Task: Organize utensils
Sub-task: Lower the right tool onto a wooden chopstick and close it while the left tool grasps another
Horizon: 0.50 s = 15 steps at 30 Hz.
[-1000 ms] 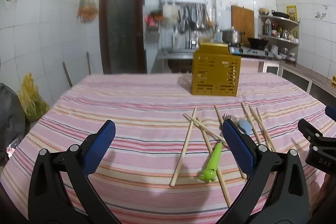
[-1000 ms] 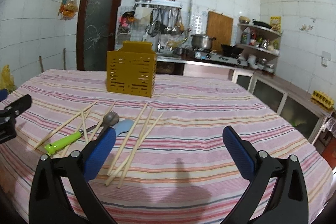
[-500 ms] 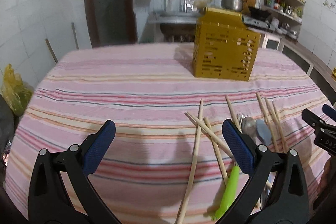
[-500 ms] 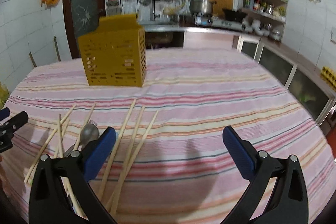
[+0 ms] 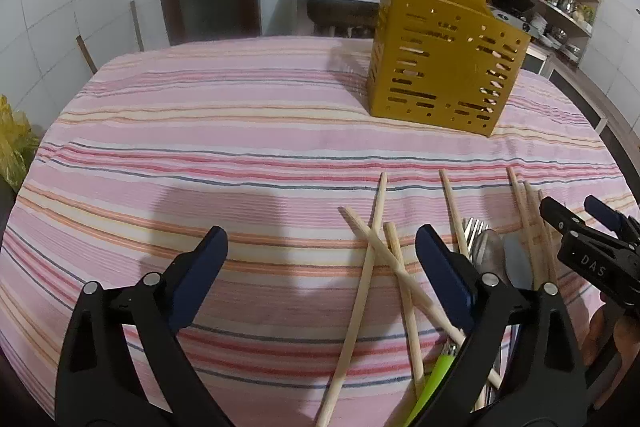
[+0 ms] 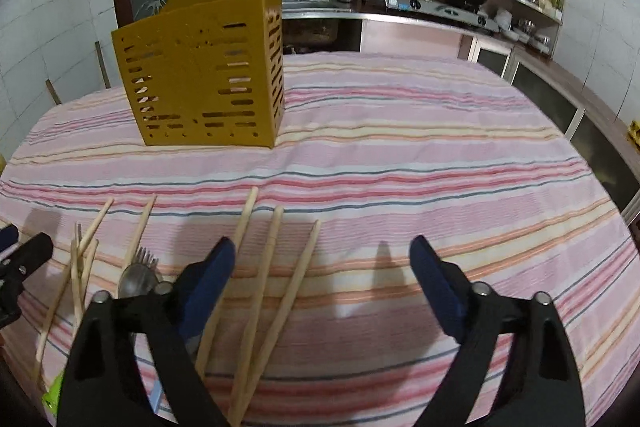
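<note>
Lying scattered on the striped pink tablecloth are pale wooden chopsticks, a metal spoon and a fork. The yellow holder stands behind. Left gripper and right gripper jaws are wide, slowly closing, holding nothing.

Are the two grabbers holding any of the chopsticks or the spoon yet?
No, nothing is held. The left gripper and right gripper are both empty, jaws just starting to close above the chopsticks and spoon lying on the tablecloth.

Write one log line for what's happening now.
left gripper: closing, empty | right gripper: closing, empty | chopsticks: on table | holder: upright
</note>
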Motion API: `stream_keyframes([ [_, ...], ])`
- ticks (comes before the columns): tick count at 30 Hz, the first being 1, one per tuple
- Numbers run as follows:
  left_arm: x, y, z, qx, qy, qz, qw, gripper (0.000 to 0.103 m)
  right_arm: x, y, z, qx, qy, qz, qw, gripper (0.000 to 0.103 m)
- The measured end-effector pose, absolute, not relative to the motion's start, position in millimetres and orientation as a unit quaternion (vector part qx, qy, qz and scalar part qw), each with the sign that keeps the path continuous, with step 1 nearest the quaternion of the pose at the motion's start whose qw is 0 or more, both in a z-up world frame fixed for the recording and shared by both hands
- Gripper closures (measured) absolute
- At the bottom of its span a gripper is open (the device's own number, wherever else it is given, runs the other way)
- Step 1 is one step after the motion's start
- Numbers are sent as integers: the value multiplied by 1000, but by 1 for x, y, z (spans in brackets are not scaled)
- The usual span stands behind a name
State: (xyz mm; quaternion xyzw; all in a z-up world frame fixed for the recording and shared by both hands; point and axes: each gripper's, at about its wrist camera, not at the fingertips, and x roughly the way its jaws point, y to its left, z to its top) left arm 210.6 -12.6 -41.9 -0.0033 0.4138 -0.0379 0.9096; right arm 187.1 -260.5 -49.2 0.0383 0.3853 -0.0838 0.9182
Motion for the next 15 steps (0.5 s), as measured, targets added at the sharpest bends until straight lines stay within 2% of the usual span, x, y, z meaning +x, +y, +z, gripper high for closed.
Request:
stream_keyframes([
  [3, 215, -16, -45, -5, 423, -38, 905, 18, 191, -259, -49, 38, 386, -82, 918, 24],
  [6, 219, -19, -47, -2, 430, -34, 902, 18, 199, -252, -51, 26, 398, -78, 914, 30],
  [10, 223, -20, -49, -6, 443, -33, 896, 21, 202, -249, -57, 20, 415, -75, 906, 48],
  [15, 229, -16, -55, -19, 461, -22, 887, 30, 205, -255, -59, 36, 422, -73, 903, 62],
])
